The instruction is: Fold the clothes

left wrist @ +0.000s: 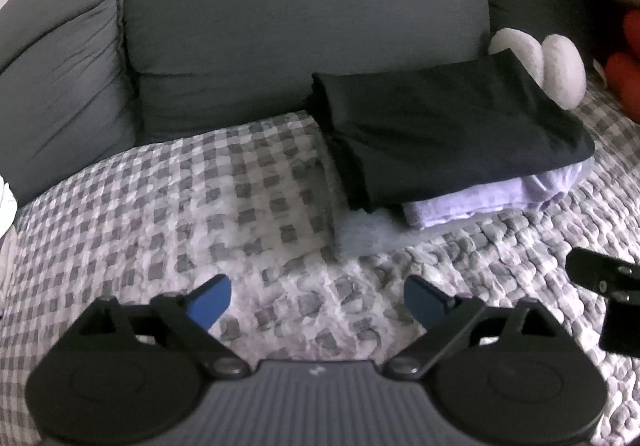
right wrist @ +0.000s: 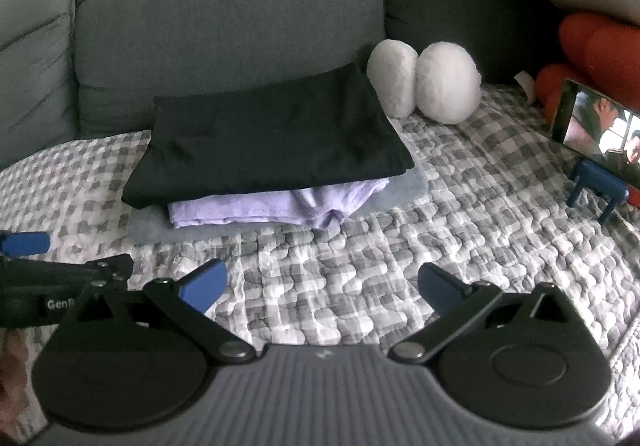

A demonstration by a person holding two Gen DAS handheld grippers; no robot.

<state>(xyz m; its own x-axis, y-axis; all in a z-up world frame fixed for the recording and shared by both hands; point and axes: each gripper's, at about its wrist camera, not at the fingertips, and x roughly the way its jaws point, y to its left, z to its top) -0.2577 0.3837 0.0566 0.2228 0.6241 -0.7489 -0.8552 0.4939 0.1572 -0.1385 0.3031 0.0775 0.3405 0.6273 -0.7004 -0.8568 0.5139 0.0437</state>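
Both grippers hang over the checked grey-and-white quilted blanket (right wrist: 460,206), pointing down toward the stack of folded clothes. Left gripper (left wrist: 318,304) has its blue-padded jaws spread wide with nothing but blanket between them; right gripper (right wrist: 320,288) is likewise spread wide and empty. From the right wrist view, part of the left gripper shows at the left edge, just beside the right one.

Ahead of both lies the stack: a folded black garment (right wrist: 272,134) on top, a folded lilac cloth (right wrist: 272,206) under it, and a pale grey-blue fleece layer (right wrist: 192,232) at the bottom. The black garment's near edge overhangs the lilac cloth, whose front fold sticks out beneath; the fleece pokes out past both at the front and the right side. The stack's far edge sits against the dark grey sofa back cushion (right wrist: 224,6).

Two white fluffy rounded cushions (right wrist: 424,82) stand just beside the stack's far right corner. Farther right, well apart, a phone with a lit screen (right wrist: 596,130) rests on a small blue stand (right wrist: 596,186) in front of red plush shapes (right wrist: 600,46). Open blanket stretches between the grippers and the stack, and to the left of it.
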